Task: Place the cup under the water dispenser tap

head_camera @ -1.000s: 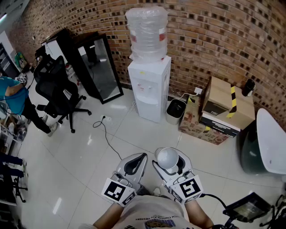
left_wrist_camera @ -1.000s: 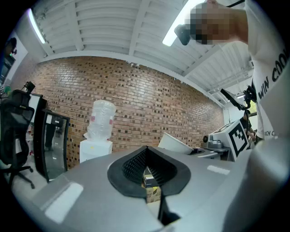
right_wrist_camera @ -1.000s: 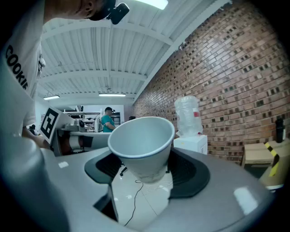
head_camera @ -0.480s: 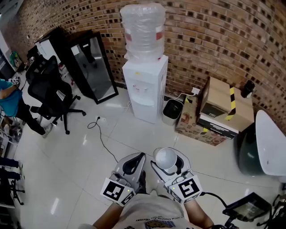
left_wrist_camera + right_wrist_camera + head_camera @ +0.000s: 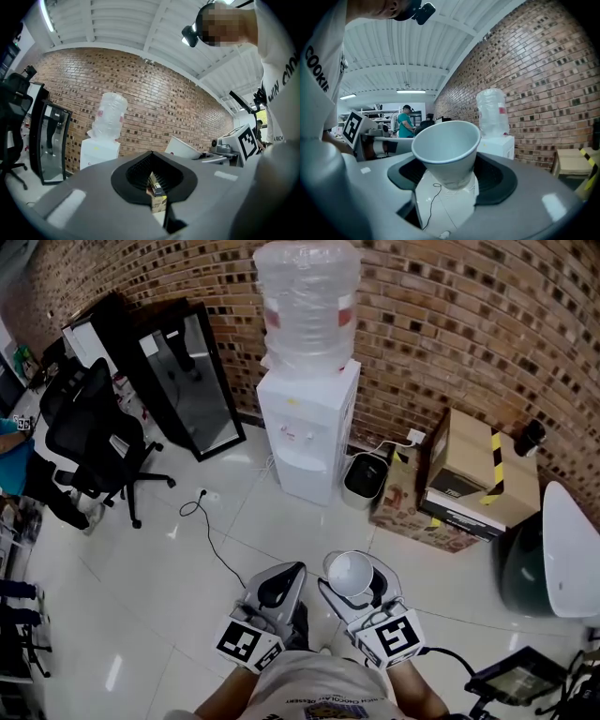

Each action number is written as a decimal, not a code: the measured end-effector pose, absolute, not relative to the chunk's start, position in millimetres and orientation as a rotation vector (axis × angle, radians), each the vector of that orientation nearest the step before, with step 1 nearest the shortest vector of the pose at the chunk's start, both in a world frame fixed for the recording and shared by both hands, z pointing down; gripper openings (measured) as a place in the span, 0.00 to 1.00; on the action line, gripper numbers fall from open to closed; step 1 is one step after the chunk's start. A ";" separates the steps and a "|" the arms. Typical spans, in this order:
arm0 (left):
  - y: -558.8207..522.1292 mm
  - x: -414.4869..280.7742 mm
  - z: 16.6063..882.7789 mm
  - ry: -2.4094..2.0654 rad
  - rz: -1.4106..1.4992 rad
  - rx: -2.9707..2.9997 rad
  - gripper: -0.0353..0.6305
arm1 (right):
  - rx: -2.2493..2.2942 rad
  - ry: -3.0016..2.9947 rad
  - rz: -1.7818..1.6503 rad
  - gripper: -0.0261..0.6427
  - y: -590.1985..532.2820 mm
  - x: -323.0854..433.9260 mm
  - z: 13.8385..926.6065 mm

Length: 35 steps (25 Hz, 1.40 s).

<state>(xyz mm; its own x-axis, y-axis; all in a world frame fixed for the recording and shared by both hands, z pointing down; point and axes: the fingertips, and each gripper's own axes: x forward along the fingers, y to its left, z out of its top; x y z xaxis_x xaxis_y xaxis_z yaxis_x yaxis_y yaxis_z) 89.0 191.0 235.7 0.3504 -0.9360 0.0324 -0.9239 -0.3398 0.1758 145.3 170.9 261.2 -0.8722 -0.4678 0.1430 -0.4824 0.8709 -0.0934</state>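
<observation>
Brick wall (image 5: 450, 324) backs the water dispenser (image 5: 307, 432), well ahead. Left gripper (image 5: 278, 589) is closed and empty; right gripper (image 5: 357, 581) clamps the white paper cup (image 5: 447, 150) low on its taper, where a harder squeeze could crumple or eject it.

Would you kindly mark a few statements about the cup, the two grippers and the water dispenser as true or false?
1. The right gripper holds the cup upright, mouth up. True.
2. The left gripper grips a second cup. False: its jaws are together on nothing.
3. The cup stands under the taps of the water dispenser. False: it is in the right gripper, well short of the water dispenser.
4. A large bottle sits on top of the water dispenser. True.
</observation>
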 end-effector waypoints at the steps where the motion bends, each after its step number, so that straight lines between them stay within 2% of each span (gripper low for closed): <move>1: 184.2 83.5 237.6 -1.696 -0.110 2.440 0.04 | 0.746 -2.924 0.198 0.53 164.7 140.1 263.2; 24: 51.3 -56.8 228.7 -1.616 -0.184 2.460 0.04 | 0.726 -2.835 0.148 0.53 45.9 -9.5 248.5; 35: 12.4 -89.8 224.4 -1.597 -0.197 2.493 0.04 | 0.764 -2.833 0.100 0.53 4.9 -45.9 239.7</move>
<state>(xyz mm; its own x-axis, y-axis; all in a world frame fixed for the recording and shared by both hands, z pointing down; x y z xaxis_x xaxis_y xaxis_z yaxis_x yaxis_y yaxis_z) -89.8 12.4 224.4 0.4164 -0.9090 -0.0175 -0.8859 -0.4101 0.2167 -45.9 4.9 239.7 -0.8449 -0.4902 0.2141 -0.5040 0.8636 -0.0119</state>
